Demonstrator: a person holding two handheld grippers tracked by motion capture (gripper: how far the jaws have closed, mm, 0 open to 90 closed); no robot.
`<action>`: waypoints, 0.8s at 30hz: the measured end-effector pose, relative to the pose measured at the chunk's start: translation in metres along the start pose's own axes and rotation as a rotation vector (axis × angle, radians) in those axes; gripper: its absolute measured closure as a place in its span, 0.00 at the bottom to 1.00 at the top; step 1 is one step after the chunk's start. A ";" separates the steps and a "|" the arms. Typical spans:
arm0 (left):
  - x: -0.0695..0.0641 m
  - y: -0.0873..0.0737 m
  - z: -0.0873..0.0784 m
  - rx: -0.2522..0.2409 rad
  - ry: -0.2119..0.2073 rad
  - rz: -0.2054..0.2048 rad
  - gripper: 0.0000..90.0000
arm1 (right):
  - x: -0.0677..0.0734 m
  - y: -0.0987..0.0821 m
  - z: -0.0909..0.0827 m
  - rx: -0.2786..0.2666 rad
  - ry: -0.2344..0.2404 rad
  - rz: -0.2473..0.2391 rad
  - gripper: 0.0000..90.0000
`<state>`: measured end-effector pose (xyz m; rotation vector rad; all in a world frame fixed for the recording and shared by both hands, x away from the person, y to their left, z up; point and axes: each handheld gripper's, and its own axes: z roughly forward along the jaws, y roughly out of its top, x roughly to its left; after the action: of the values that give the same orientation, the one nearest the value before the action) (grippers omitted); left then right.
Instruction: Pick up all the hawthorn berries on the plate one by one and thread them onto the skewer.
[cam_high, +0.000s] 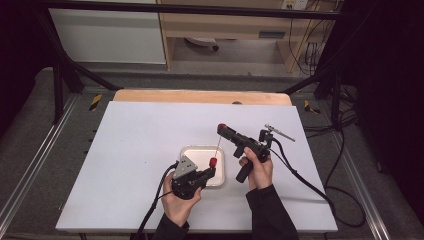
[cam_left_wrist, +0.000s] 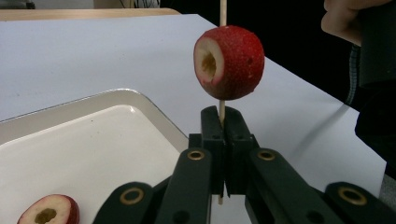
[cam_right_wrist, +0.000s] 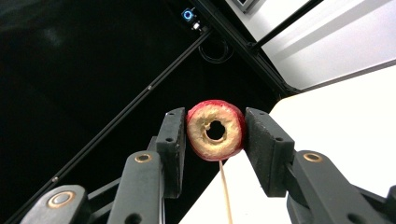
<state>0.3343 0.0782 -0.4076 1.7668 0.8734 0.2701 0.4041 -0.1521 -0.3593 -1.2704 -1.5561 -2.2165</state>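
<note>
Three fruits, one skewer, one tray, two grippers. The left gripper (cam_left_wrist: 221, 122) has its jaws fully closed on the lower end of the skewer (cam_left_wrist: 222, 106), holding it upright; one cored red fruit (cam_left_wrist: 229, 62) is threaded on the skewer just above those jaws; a second fruit (cam_left_wrist: 49, 211) lies in the white tray (cam_left_wrist: 84, 100) to the left of and below this gripper. The right gripper (cam_right_wrist: 215, 140) is partly open, its pads pressed on either side of the third fruit (cam_right_wrist: 215, 130), cored hole facing the camera; the skewer's tip sits just below that fruit. The worktop (cam_high: 140, 135) is a white sheet over a wooden board; around it stand a black frame, grey floor, cables and pale cabinets.
</note>
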 end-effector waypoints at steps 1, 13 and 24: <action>0.000 0.000 0.000 0.000 -0.002 0.000 0.99 | 0.000 0.000 0.000 0.000 0.001 0.001 0.67; 0.000 0.001 0.000 -0.001 0.001 -0.022 0.99 | -0.001 -0.007 0.002 0.019 -0.004 -0.017 0.67; 0.000 0.004 -0.003 -0.021 0.011 -0.033 0.99 | 0.002 -0.010 0.000 0.055 -0.015 -0.094 0.67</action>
<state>0.3342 0.0795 -0.4033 1.7312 0.9042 0.2666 0.3974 -0.1473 -0.3645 -1.2254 -1.7035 -2.2076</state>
